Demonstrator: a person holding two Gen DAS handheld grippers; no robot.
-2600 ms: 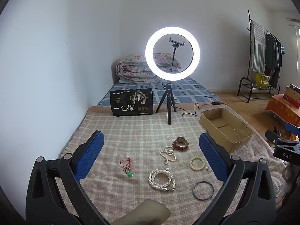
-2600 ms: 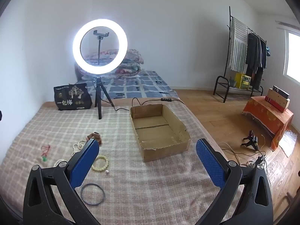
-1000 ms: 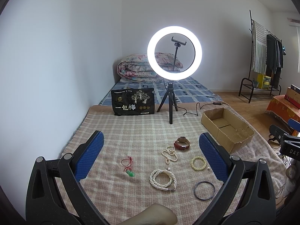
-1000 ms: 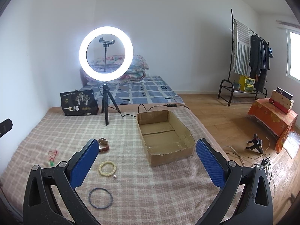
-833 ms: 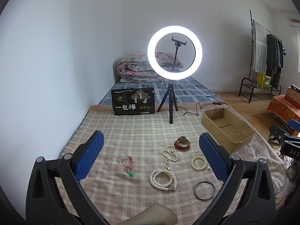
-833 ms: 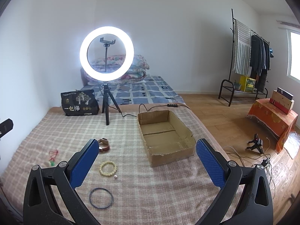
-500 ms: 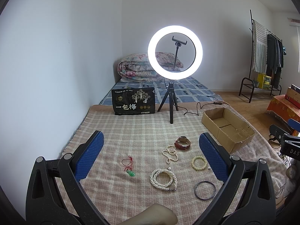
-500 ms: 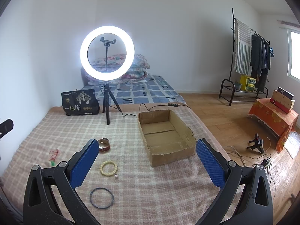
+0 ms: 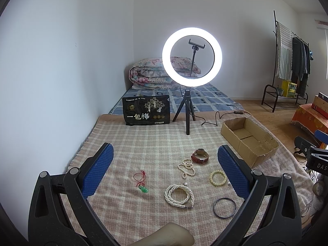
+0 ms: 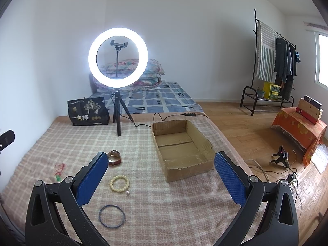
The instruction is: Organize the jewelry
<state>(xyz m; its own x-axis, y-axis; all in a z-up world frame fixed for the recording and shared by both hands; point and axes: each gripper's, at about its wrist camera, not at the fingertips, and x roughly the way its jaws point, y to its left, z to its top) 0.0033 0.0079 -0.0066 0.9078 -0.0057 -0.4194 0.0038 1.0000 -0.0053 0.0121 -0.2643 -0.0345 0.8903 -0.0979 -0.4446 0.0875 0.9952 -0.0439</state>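
Ahead of both your grippers, left gripper (image 9: 164, 166) and right gripper (image 10: 162, 172) with fingers spread and empty, the jewelry lies flat on the blanket (image 10: 143, 205), the dark bangle (image 10: 112, 216) probably nearest your right fingers, left of the cardboard box (image 10: 182, 149).

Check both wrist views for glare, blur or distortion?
Left wrist: ring light blown out to pure white, with slight bloom; fisheye bends the coat rack; jewelry such as the pearl strand stays sharp. Right wrist: ring light blooms more strongly onto the wall, window overexposed, box crisp. Black vignette at all corners.
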